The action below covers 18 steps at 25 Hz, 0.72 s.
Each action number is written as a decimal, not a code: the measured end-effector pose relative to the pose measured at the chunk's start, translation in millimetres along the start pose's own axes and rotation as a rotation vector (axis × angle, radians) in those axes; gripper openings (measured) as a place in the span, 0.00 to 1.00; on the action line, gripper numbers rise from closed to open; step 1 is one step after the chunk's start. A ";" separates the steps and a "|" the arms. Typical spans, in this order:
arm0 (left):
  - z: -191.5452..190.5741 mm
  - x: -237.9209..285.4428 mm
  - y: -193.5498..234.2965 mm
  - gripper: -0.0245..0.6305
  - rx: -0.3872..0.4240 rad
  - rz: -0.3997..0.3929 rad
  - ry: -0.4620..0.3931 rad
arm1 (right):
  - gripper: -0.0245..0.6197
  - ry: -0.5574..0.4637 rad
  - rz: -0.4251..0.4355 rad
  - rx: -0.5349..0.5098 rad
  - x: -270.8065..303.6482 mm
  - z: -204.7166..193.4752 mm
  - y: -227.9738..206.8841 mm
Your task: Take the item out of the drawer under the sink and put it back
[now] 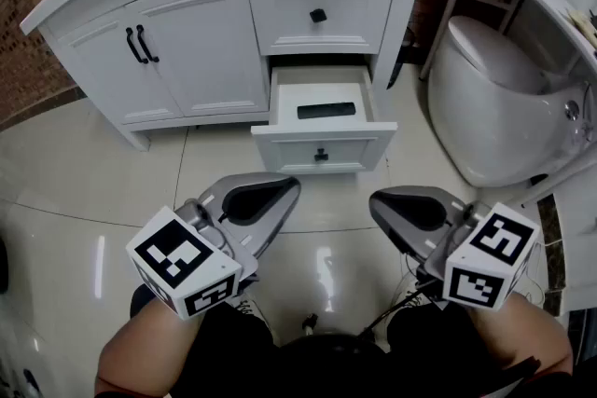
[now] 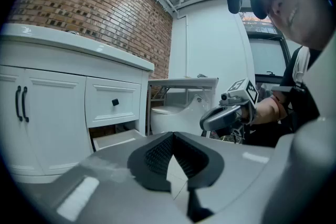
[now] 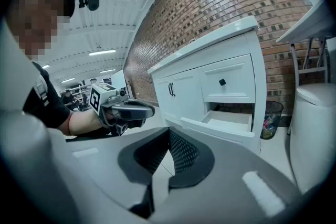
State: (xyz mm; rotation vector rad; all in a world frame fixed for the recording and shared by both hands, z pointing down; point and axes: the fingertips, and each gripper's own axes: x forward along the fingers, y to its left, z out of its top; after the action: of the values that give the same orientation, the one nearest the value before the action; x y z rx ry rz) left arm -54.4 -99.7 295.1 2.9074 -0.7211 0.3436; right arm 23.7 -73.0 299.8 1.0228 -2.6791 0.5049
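Black, flat and oblong, the item (image 1: 326, 110) lies inside the open lower drawer (image 1: 322, 147) of the white vanity (image 1: 187, 33) — a toilet (image 1: 494, 98) stands just right of it. Left gripper (image 1: 291, 186) and right gripper (image 1: 375, 199) hang back over glossy floor tiles (image 1: 103, 191), jaws closed together, nothing between them.

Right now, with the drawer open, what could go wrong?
1. Both the left tongs and right tongs are shut; reaching in shut would likely shove the dark item rather than grip it.
2. It lies flat in the open drawer; its front could catch a low approach.
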 end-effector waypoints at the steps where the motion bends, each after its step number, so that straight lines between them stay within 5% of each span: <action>1: 0.0 0.3 0.3 0.04 0.000 0.000 0.000 | 0.04 -0.001 -0.001 -0.001 -0.1 0.1 -0.2; 13: 0.3 2.3 -1.6 0.04 0.034 0.002 0.009 | 0.04 -0.004 0.001 0.001 1.9 2.4 0.6; 18: 6.2 3.7 9.2 0.04 0.125 0.054 0.020 | 0.04 -0.010 -0.009 0.017 4.1 2.0 -3.9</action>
State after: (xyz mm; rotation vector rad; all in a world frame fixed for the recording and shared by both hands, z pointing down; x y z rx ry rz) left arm -54.4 -110.5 290.7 3.0002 -0.8037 0.4380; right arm 23.1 -79.0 300.3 1.0439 -2.6819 0.5232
